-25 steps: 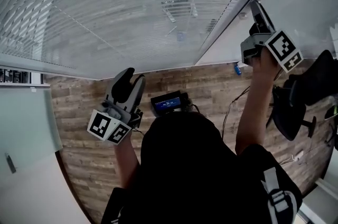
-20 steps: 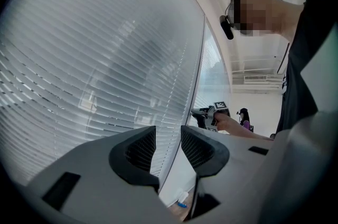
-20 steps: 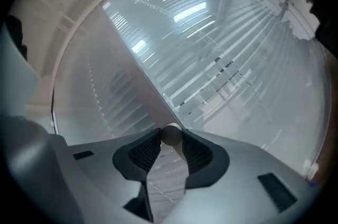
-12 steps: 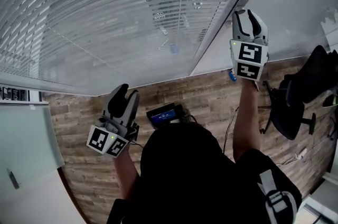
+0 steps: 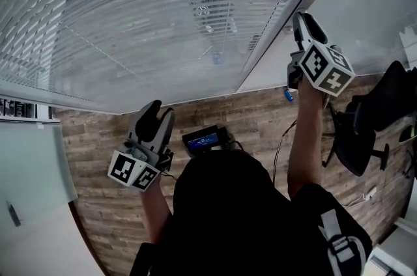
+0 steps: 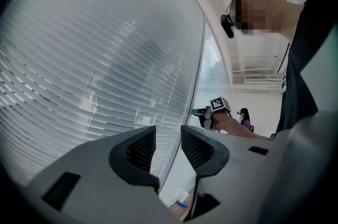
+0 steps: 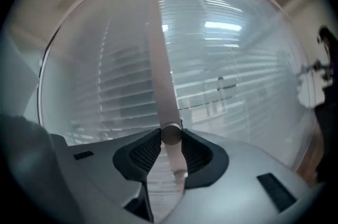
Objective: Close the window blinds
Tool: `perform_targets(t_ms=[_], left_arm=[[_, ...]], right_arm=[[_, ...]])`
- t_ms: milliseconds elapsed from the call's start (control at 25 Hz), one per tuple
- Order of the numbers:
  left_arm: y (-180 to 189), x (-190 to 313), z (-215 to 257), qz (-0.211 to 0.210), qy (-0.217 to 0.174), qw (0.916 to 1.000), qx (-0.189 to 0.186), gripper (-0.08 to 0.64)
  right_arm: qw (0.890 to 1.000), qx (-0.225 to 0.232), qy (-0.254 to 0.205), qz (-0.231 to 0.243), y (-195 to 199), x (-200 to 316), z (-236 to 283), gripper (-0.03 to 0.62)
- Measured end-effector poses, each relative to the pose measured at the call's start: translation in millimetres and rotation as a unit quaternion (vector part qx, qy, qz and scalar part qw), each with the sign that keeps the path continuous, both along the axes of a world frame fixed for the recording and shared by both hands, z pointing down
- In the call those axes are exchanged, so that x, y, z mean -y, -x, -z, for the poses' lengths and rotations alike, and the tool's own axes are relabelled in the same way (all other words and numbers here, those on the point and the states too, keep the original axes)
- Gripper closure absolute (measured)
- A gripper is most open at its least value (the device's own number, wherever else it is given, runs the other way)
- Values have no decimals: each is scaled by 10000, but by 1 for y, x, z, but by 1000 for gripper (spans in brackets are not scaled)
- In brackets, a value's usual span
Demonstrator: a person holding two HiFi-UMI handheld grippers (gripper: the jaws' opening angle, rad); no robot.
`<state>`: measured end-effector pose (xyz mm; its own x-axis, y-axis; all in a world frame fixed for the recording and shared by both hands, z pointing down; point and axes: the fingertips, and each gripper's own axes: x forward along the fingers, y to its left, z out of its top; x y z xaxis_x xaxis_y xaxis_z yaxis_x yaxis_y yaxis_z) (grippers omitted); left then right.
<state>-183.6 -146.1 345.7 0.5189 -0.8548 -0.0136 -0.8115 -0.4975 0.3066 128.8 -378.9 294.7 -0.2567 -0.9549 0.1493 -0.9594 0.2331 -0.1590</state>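
Note:
White slatted window blinds (image 5: pixel 130 21) fill the upper left of the head view, slats partly tilted. Their thin pale tilt wand (image 7: pixel 161 85) hangs by the window frame, and its round lower end sits between the pads of my right gripper (image 7: pixel 170 136). Those jaws are closing, and both pads touch the wand. In the head view the right gripper (image 5: pixel 301 19) is raised at the frame's right side. My left gripper (image 5: pixel 156 109) hangs low near the floor line. Seen in its own view, the left gripper (image 6: pixel 168 136) is open with nothing between the pads.
A white vertical window frame (image 5: pixel 287 14) separates the blinds from a glass panel. A black office chair (image 5: pixel 371 118) stands at the right on the wood floor. A small device with a blue screen (image 5: pixel 207 128) sits below me. A blue object (image 5: pixel 287 96) lies by the wall.
My right gripper has shifted left along the frame and rolled about the wand, its marker cube now turned differently. The left gripper has hardly moved.

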Motion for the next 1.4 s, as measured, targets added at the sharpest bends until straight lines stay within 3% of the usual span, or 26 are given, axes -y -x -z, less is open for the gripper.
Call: perform_targets(t_ms=[120, 200, 240, 320, 400, 440, 520, 560, 680, 760, 800, 880, 1000, 1080, 1200, 1280, 1320, 1400], left_arm=[[0, 1, 0, -13, 0, 10000, -7, 416], [0, 0, 0, -10, 5, 10000, -13, 416], [0, 0, -1, -4, 9, 10000, -14, 416], [0, -1, -1, 3, 15, 10000, -7, 416], [1, -1, -2, 3, 17, 10000, 1, 416], [1, -1, -2, 6, 21, 10000, 4, 416], [1, -2, -1, 11, 33, 10000, 17, 416], [1, -2, 0, 11, 35, 10000, 23, 416], [-2, -1, 3, -5, 10, 10000, 22, 416], [-2, 0, 3, -8, 9, 10000, 21, 416], [-2, 0, 4, -2, 9, 10000, 20, 416], [-1, 0, 4, 19, 2, 10000, 16, 416], [0, -2, 2, 45, 5, 10000, 9, 416], [1, -3, 1, 53, 12, 10000, 8, 416], [1, -2, 0, 47, 8, 10000, 0, 416], [1, -3, -1, 46, 20, 10000, -9, 416], [1, -3, -2, 51, 34, 10000, -11, 416], [2, -4, -3, 55, 52, 10000, -7, 416]], right_arm=[[9842, 1736, 258, 249, -2, 1, 2, 463], [9726, 2273, 304, 384, -1, 2, 3, 463], [9726, 2267, 268, 443, 1, 2, 3, 463], [9860, 1590, 116, 490, 2, 1, 0, 463], [9995, 91, -143, 284, 1, -3, -4, 460], [9963, -793, -314, 98, 0, -6, -3, 459], [9719, -2261, -625, -197, 3, -9, 3, 448], [9586, -2738, -742, -260, 6, -10, 7, 449], [9314, -3516, -894, -305, 12, -6, 12, 451], [9272, -3634, -844, -346, 12, -5, 12, 462], [9327, -3501, -790, -356, 11, -4, 11, 465], [9570, -2813, -633, -319, 8, -3, 11, 465], [9953, -911, -293, -112, 1, 0, 8, 466], [9985, 537, -54, 73, -3, 1, 8, 466], [9771, 2093, 184, 343, -5, 3, 8, 466], [9694, 2403, 188, 456, -5, 4, 7, 466], [9715, 2313, 134, 501, -4, 4, 7, 465], [9857, 1591, -43, 550, -1, 2, 4, 465]])
